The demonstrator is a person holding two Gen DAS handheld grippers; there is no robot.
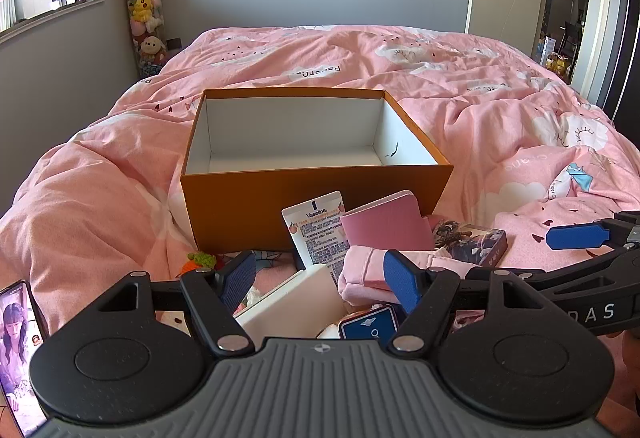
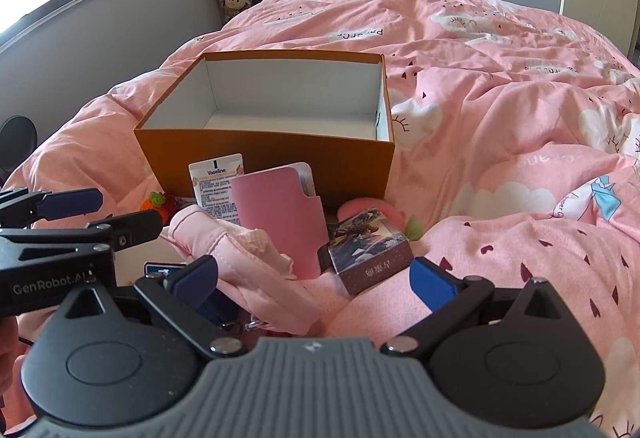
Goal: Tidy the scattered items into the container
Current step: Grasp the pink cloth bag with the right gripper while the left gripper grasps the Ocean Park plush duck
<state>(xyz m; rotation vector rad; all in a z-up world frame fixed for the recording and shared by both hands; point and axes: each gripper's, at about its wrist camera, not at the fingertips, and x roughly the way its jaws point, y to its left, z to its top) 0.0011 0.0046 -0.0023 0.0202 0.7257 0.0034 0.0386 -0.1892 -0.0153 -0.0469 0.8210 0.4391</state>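
Our left tool and right tool both hang with fingers spread wide, gripping nothing, over the heap on the bed. Nearest us lies the crumpled pink cloth, soft enough to pinch at a fold; we should lift it first, since it drapes over its neighbours. Just beyond sit the printed card box, the pink wallet and the Vaseline sachet, leaning on the orange box, which stands open and bare inside. A phone rests at far left.
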